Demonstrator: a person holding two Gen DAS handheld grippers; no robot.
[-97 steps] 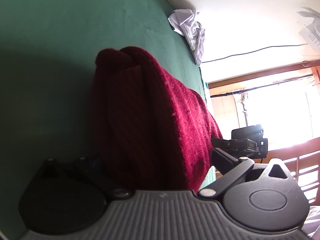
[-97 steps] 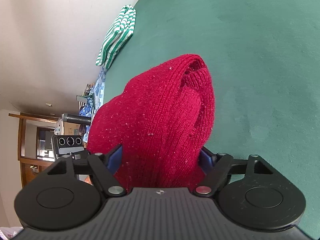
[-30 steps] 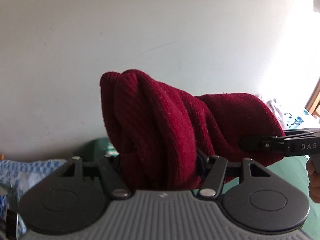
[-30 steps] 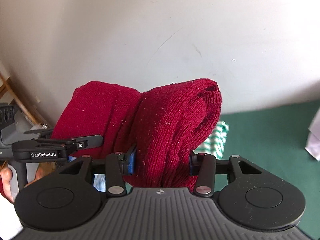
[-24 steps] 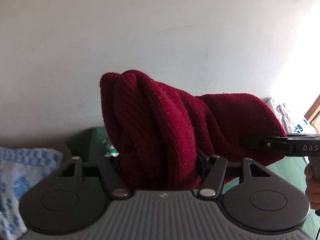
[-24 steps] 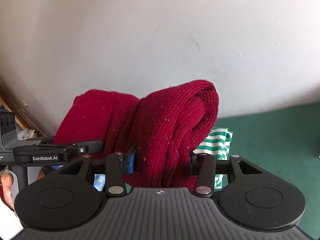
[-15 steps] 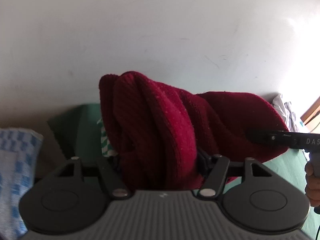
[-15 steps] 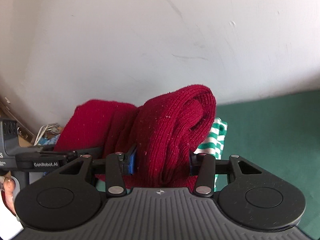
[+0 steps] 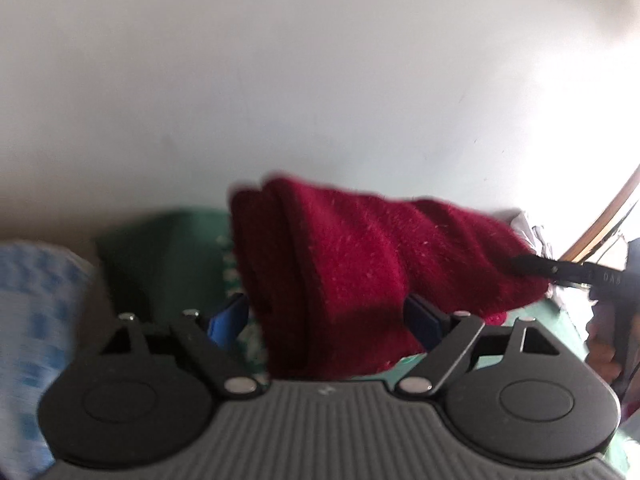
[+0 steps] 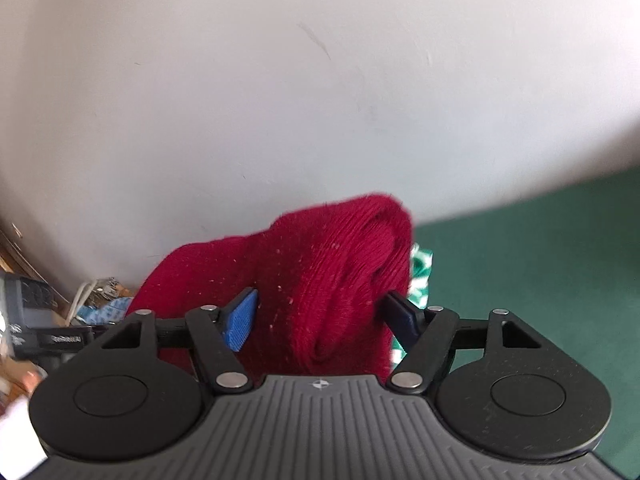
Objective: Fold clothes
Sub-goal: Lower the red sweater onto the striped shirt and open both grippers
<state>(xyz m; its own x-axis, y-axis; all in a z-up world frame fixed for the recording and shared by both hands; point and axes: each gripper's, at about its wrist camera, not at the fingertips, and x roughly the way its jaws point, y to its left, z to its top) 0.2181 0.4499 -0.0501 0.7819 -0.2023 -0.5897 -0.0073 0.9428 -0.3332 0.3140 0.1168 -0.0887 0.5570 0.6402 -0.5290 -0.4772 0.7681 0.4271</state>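
Observation:
A folded dark red knit sweater (image 9: 360,264) lies across both views, low over the green table (image 10: 520,260). My left gripper (image 9: 326,316) has the sweater's left end between its jaws, which are opening; the blue pads stand clear of the knit. My right gripper (image 10: 320,320) straddles the other end (image 10: 340,272), its jaws opening too, with a gap at the left pad. The right gripper's black finger (image 9: 536,266) shows at the sweater's far end in the left wrist view.
A green-and-white striped garment (image 10: 420,276) lies folded on the table just under and behind the sweater. A blue checked cloth (image 9: 32,300) sits at the left, a crumpled white cloth (image 9: 528,232) at the far right. A white wall rises close behind.
Both pairs of jaws have spread off the sweater, baring the blue pads. Both hands have sunk toward the table, and the sweater sits lower, over the striped garment.

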